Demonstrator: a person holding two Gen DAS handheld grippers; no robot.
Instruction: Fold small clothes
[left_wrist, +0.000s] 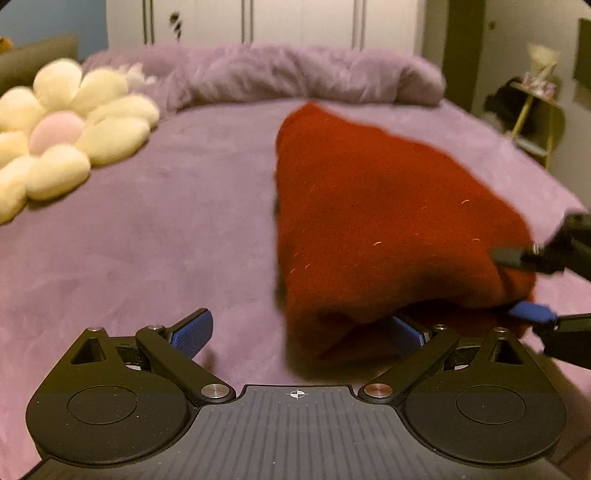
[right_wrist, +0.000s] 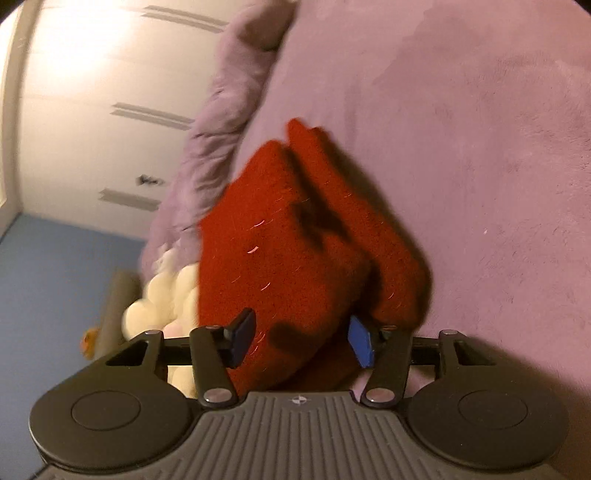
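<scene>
Red knit garment (left_wrist: 388, 229) sits bunched in my right tongs (right_wrist: 301, 341), clamped; left tongs (left_wrist: 301, 328), spread empty, should catch its near edge before I lay it flat on the bed (left_wrist: 147, 240).

Left gripper (left_wrist: 301, 330) tilted downward, jaws spread wide, nothing clamped between. Right gripper (right_wrist: 301, 341) rolled sideways, pads pinching red cloth (right_wrist: 295, 236).

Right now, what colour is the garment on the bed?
Dark red garment, with tiny light flecks; it shows best in the left wrist view.
</scene>
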